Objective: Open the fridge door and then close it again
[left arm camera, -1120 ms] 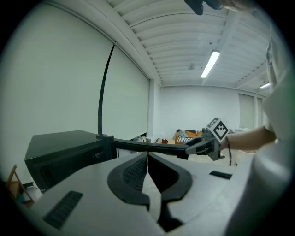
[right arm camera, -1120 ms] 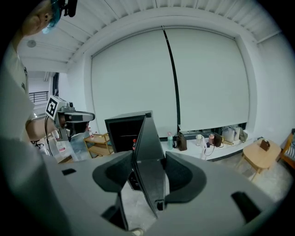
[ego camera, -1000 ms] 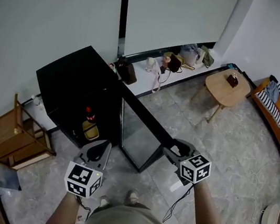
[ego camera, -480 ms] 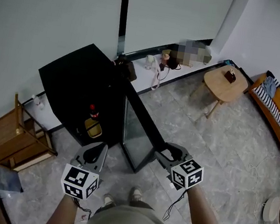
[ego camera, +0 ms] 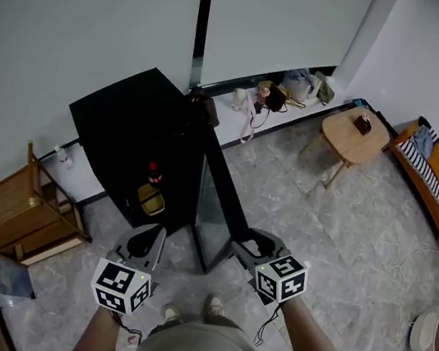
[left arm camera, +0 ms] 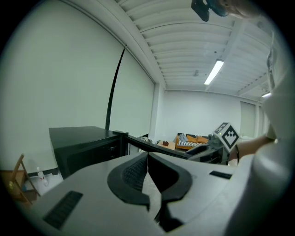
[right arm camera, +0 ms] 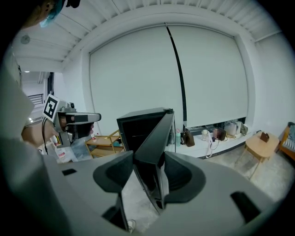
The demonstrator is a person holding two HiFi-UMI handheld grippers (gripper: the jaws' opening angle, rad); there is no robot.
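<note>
Against the wall at the floor's far edge, the black fridge (ego camera: 118,133) stands with its fridge door (ego camera: 220,183) swung wide open toward us. Our right claw (ego camera: 240,242) pinches the door's free edge, which sits between its two jaws. Our left claw (ego camera: 151,236) hangs pressed together and empty, just before the fridge's open front.

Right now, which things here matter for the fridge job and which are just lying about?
Job: fridge, door, right gripper clamped on the door's edge.
Lying about: round table, wooden rack, sofa, bags by the wall.
</note>
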